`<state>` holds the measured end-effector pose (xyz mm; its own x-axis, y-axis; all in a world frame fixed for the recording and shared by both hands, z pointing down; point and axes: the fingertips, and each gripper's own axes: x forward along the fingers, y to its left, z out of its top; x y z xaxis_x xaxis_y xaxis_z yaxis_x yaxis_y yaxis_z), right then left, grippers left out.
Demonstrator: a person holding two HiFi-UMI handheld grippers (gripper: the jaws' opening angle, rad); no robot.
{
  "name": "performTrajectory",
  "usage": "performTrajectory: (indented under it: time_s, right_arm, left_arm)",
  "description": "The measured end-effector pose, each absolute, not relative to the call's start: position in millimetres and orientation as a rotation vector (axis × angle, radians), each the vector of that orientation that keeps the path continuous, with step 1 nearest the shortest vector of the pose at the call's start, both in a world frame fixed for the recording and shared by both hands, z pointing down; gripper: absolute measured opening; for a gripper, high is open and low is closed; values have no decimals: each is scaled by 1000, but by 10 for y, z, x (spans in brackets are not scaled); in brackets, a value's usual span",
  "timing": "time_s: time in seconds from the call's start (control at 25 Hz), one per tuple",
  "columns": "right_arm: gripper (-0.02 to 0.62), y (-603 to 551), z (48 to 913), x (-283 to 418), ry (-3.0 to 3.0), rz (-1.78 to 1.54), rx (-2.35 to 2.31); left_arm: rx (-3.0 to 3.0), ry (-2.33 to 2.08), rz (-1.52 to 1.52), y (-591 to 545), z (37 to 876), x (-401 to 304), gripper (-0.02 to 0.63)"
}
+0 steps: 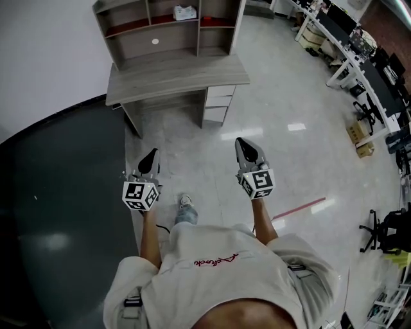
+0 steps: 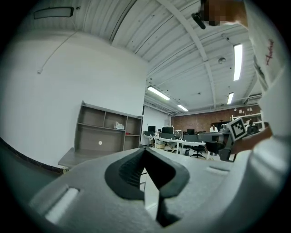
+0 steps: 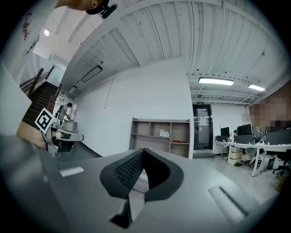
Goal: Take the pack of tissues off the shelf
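The pack of tissues [image 1: 185, 12] is a small white pack on the upper middle shelf of a grey shelf unit [image 1: 131, 16] that stands on a desk [image 1: 173, 77], far ahead of me. The pack also shows small and distant in the left gripper view [image 2: 119, 125] and the right gripper view [image 3: 164, 134]. My left gripper [image 1: 152, 154] and right gripper [image 1: 242, 143] are held out in front of the person's body, well short of the desk. Both point toward the shelf. Each has its jaws shut with nothing between them.
White drawers [image 1: 219, 101] sit under the desk's right side. A dark floor area [image 1: 64, 212] lies to the left and a white wall [image 1: 45, 51] behind it. Office desks with monitors [image 1: 359, 51], a black chair [image 1: 385, 231] and cardboard boxes [image 1: 361, 138] line the right. A red strip [image 1: 302, 208] marks the pale floor.
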<state>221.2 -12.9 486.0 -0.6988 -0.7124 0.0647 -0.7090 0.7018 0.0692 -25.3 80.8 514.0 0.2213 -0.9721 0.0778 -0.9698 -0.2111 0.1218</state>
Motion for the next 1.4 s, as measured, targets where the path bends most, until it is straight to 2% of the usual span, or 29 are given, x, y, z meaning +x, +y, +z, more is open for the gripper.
performTrajectory:
  time_s: [0.12, 0.4, 1.4]
  right_arm:
    - [3, -94, 4869, 2325, -2828, -75, 1168]
    - [3, -857, 4678, 1750, -2824, -52, 1192]
    - [3, -1831, 4939, 1260, -2810, 5, 1277]
  left_arm:
    - [2331, -1879, -34, 901, 5205, -84, -2]
    - [2356, -1844, -15, 151, 5000, -644, -2]
    - [2403, -1781, -11, -992, 5152, -1161, -2]
